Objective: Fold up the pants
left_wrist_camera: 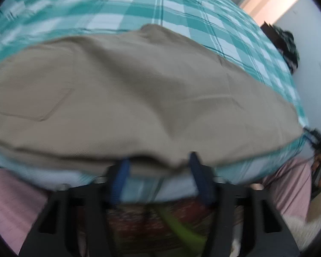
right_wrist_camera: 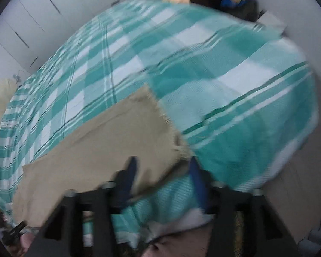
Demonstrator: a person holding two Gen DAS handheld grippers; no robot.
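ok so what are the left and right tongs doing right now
left tongs: open, nothing gripped, at the near edge of the tan pants.
right tongs: open, pants edge between them but not pinched.

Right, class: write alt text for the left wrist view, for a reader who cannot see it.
Beige pants lie spread across a teal-and-white checked bedspread, their near edge over the bed's side. The left claw stands open below that edge, its blue fingers not pinching the cloth.

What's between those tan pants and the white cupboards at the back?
Only the teal checked bedspread. In the right wrist view it runs bare from the far edge of the tan pants up to the white cupboards.
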